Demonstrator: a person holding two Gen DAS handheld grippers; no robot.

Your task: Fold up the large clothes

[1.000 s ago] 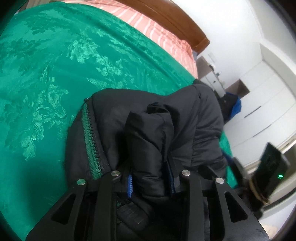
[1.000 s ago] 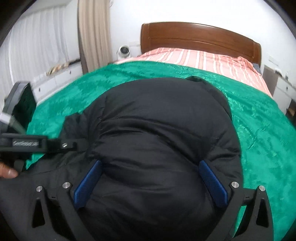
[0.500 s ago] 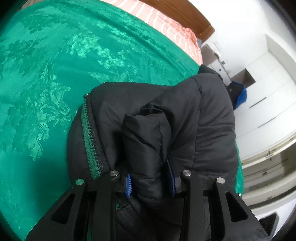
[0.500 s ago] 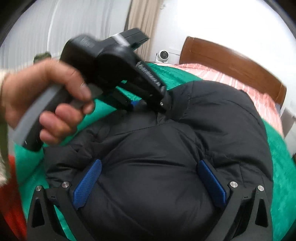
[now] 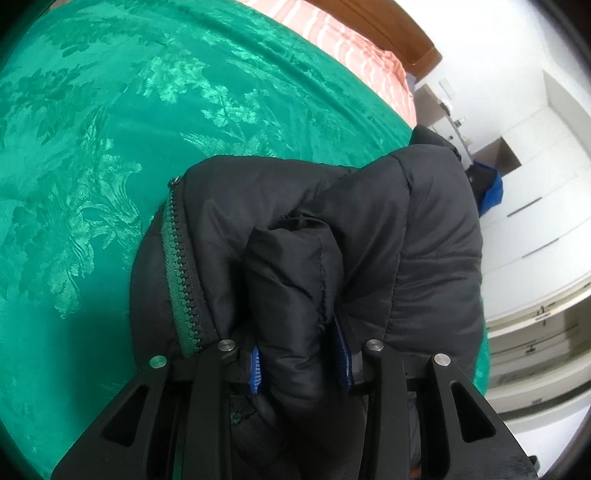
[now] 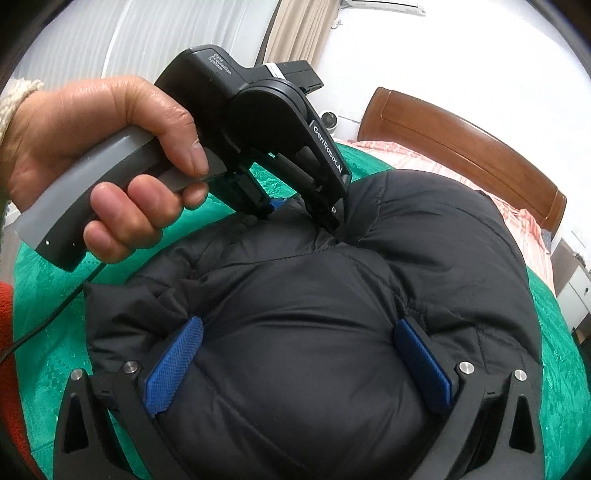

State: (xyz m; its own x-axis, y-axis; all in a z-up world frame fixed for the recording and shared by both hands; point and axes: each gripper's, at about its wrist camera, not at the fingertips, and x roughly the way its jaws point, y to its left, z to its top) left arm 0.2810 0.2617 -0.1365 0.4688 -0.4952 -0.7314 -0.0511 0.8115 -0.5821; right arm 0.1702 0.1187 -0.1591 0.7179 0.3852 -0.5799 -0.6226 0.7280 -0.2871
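Observation:
A black puffer jacket [image 5: 424, 229] with a green zipper [image 5: 181, 288] lies bunched on the green bedspread [image 5: 92, 147]. My left gripper [image 5: 299, 365] is shut on a thick fold of it, blue pads pressing both sides. In the right wrist view the jacket [image 6: 424, 251] fills the middle. My right gripper [image 6: 299, 365] holds a wide bulge of it between its blue pads [image 6: 173, 365]. A hand [image 6: 92, 147] holds the left gripper [image 6: 306, 216] at the upper left, its tips pinching the jacket's far edge.
A wooden headboard [image 6: 461, 147] and pink striped sheet [image 5: 351, 48] lie at the bed's far end. White wardrobes [image 5: 535, 184] and a nightstand [image 6: 572, 273] stand to the right. Curtains [image 6: 295, 33] hang behind. Red cloth [image 6: 7, 350] and a cable [image 6: 48, 321] sit at the left edge.
The right wrist view has swung left and rolled, so the hand with the left gripper now looms close. The left gripper tilted slightly with its fold. Both grips are unchanged.

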